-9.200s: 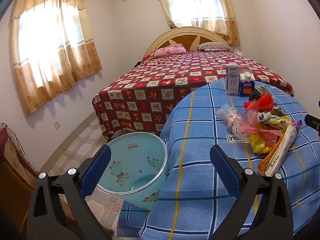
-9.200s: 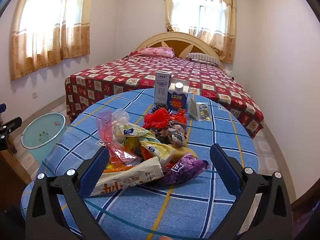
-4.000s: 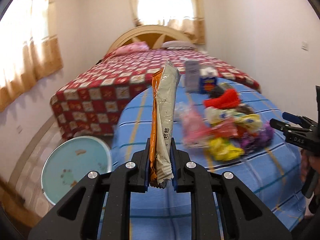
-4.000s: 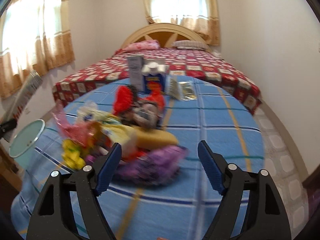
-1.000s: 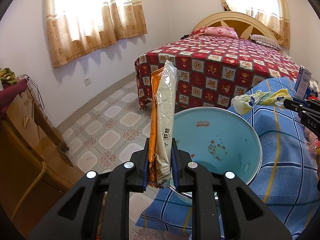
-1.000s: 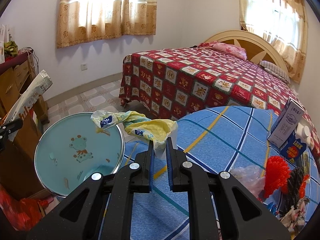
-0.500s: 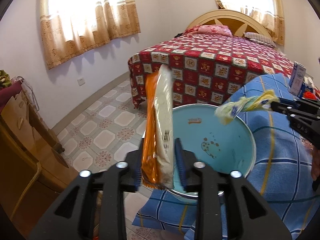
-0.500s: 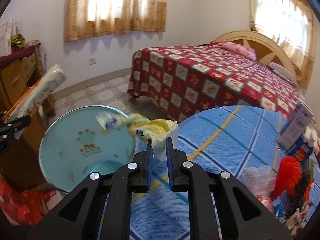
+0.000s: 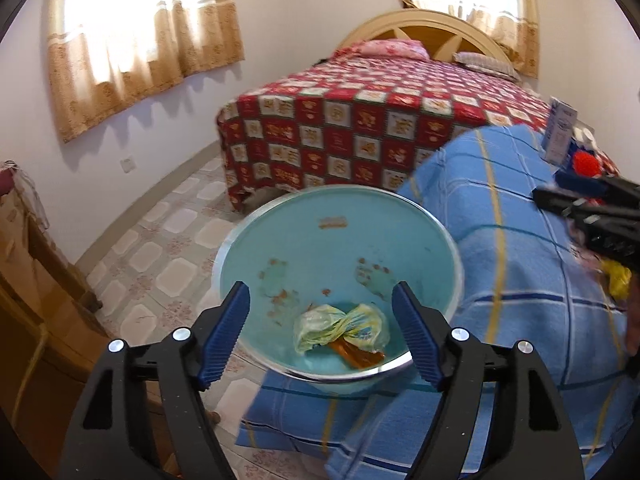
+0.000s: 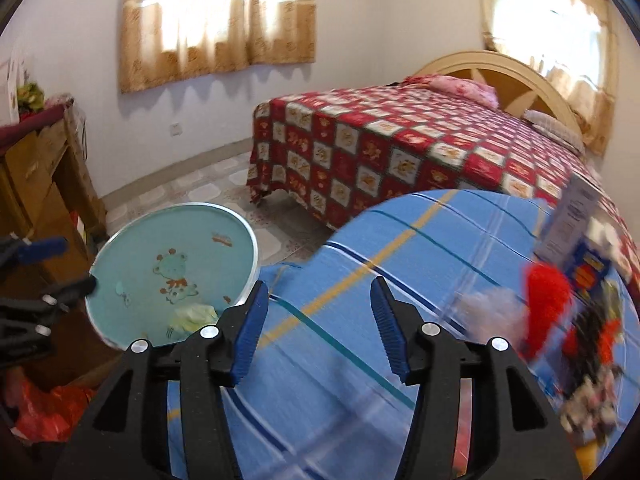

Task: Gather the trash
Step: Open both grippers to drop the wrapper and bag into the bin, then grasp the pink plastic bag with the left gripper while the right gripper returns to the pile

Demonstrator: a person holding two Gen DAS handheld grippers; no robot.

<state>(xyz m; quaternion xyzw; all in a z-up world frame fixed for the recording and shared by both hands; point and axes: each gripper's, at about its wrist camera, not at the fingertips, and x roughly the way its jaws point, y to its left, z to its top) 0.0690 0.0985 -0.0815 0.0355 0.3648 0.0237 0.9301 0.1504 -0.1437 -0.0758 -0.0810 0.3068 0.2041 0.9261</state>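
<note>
The left gripper [image 9: 320, 332] hangs above the pale blue bin [image 9: 304, 240], its jaws opening with nothing between them. At the bottom of the bin lie a crumpled yellow-white wrapper [image 9: 340, 326] and an orange packet [image 9: 360, 356], touching. The right gripper [image 10: 318, 326] is over the blue checked table [image 10: 420, 248], jaws opening and empty. More trash [image 10: 560, 304] sits blurred further along the table.

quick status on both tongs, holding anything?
Left tongs: opening, nothing between them; wrappers lie in the bin below.
Right tongs: opening, empty, over the blue tablecloth.
</note>
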